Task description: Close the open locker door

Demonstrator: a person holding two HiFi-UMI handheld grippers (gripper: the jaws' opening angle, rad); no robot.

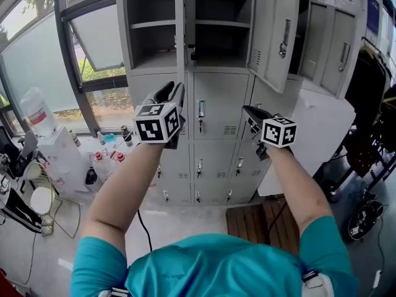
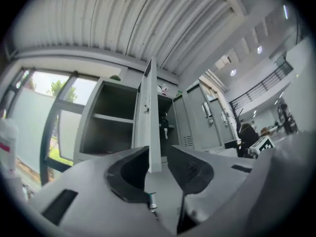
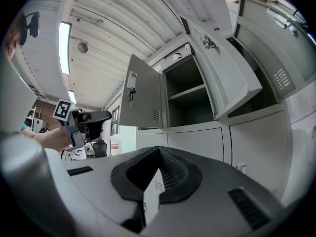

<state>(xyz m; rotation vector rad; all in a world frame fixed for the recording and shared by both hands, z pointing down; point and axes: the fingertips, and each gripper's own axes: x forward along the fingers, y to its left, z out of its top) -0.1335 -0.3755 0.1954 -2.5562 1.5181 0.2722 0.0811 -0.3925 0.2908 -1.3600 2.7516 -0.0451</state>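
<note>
The person is standing in front of a tall grey metal locker cabinet (image 1: 219, 104), and several of its upper doors are hanging open. The one in hand seems to be the thin grey steel door (image 1: 181, 23) (image 2: 148, 112) (image 3: 140, 93), which is sticking straight out toward the person and showing only its edge in the head view.

The left gripper (image 1: 175, 90) (image 2: 158, 154) is hovering just below this door's lower corner. Its jaws are standing a little apart and are gripping nothing; the door edge is only showing through the gap. The right gripper (image 1: 250, 111) (image 3: 158, 151) is waiting lower and to the right of the door, with its fingertips together and empty. A second open grey door with a handle (image 1: 275, 30) is hanging further to the right of it.

The door's inner side, with latch and vent slots, is facing right, so it probably swings shut to the right. To do this well, the left gripper should be pressing flat on the door's left face, near the free edge and far from the hinge. It should then be pushing evenly until the latch meets the frame, while the right gripper is staying out of the swing path.
</note>
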